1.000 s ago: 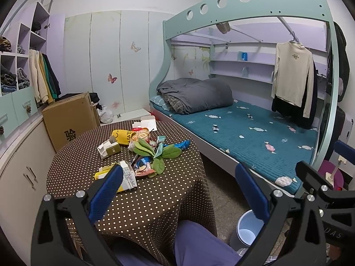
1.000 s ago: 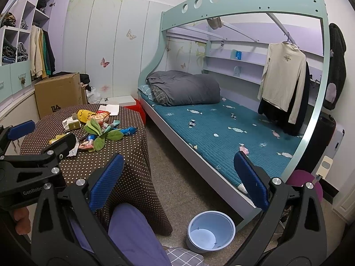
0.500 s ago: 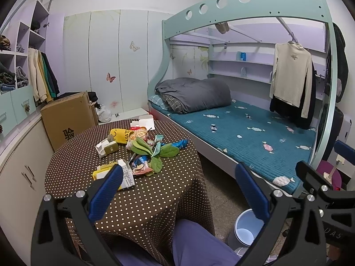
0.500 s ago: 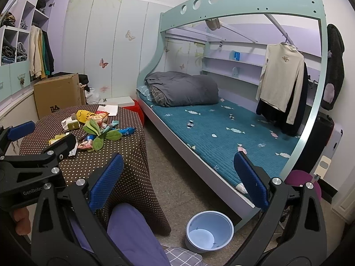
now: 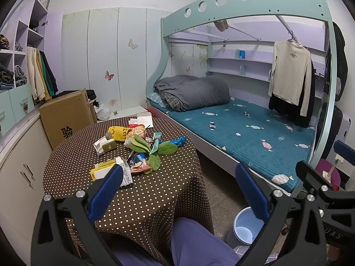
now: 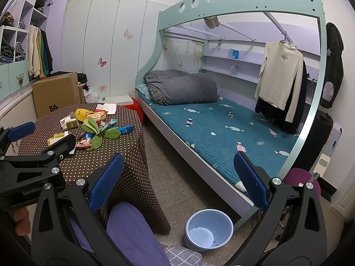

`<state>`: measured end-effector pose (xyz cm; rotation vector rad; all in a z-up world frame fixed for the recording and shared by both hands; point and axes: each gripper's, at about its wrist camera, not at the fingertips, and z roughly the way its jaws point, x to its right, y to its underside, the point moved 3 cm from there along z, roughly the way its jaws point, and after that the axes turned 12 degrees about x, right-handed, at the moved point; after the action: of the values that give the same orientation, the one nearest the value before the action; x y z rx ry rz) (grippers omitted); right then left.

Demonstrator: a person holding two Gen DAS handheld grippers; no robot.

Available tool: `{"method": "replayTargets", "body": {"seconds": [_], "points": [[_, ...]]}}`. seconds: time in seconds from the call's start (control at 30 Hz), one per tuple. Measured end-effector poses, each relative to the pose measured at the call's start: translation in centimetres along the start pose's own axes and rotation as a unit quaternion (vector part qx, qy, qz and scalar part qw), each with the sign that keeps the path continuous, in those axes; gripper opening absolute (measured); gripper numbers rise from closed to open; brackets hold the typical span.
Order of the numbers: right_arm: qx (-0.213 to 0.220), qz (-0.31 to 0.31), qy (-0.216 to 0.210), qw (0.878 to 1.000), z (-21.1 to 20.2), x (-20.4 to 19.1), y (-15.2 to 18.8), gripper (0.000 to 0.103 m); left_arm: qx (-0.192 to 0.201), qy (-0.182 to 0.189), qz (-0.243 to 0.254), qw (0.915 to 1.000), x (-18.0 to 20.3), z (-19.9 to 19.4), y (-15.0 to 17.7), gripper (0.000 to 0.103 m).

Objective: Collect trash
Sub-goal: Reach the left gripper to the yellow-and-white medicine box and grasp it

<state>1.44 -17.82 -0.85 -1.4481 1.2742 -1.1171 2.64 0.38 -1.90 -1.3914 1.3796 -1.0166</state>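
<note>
Grippers [image 5: 177, 190] [image 6: 177, 181] agape; trash [image 5: 135, 153] untouched

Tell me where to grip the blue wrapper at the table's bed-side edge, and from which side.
Grip the blue wrapper across its narrow crumpled middle, coming from above with the right tongs. It lies flat on the dotted tablecloth, clear of the green leaves on its bed side.
</note>
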Motion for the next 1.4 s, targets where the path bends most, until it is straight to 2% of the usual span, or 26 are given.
{"method": "replayTargets", "body": {"seconds": [0.37, 0.67, 1.03, 1.4], "points": [[-0.005, 0.004, -0.005, 1.000, 0.6, -0.2, 0.0, 0.098, -0.004, -0.001, -0.002, 1.0000, -0.1, 0.4, -0.1, 0.099], [-0.025, 0.011, -0.034, 0.999, 2.0, -2.0, 0.2, 0.098, -0.020, -0.020, -0.012, 0.9995, -2.2, 0.9, 0.6, 0.099], [-0.061, 0.005, -0.093, 0.994, 5.1, -7.0, 0.4, 0.098, -0.053, -0.064, -0.036, 0.9958, -7.0, 2.4, 1.9, 0.099], [-0.124, 0.002, -0.153, 0.980, 10.1, -13.1, 1.6, 0.098, -0.115, -0.114, -0.077, 0.9838, -13.3, 6.1, 4.3, 0.099]]}}
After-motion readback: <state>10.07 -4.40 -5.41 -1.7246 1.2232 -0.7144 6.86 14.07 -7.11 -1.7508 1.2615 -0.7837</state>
